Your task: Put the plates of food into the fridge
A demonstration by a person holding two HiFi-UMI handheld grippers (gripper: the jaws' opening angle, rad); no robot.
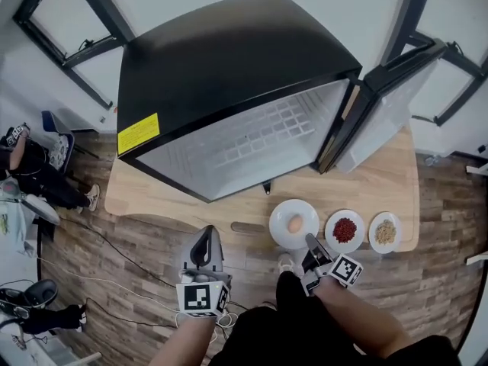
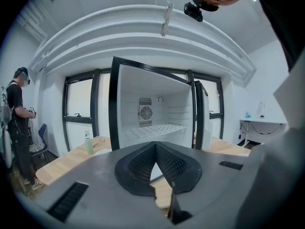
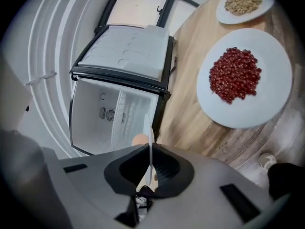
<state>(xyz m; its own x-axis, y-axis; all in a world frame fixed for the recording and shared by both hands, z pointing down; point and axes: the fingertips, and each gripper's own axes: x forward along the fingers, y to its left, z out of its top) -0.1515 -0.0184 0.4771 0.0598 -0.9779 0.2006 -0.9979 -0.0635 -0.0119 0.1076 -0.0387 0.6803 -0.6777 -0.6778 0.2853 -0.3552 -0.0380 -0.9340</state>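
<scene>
Three white plates stand in a row on the wooden table [image 1: 381, 181] in front of the open black fridge [image 1: 229, 75]. The plate with an egg [image 1: 293, 223] is on the left, the plate of red beans [image 1: 345, 229] in the middle, and the plate of grains [image 1: 385, 232] on the right. My right gripper [image 1: 311, 240] is shut on the near rim of the egg plate. In the right gripper view that rim [image 3: 151, 128] runs edge-on between the pads, with the egg [image 3: 139, 140] behind it. My left gripper [image 1: 204, 242] is shut and empty, left of the plates.
The fridge door [image 1: 389, 105] is swung open to the right, and the white wire shelf [image 1: 259, 132] inside is bare. A person [image 2: 19, 123] stands at the far left. A green bottle [image 2: 88, 143] stands on the table. Cables lie on the wooden floor.
</scene>
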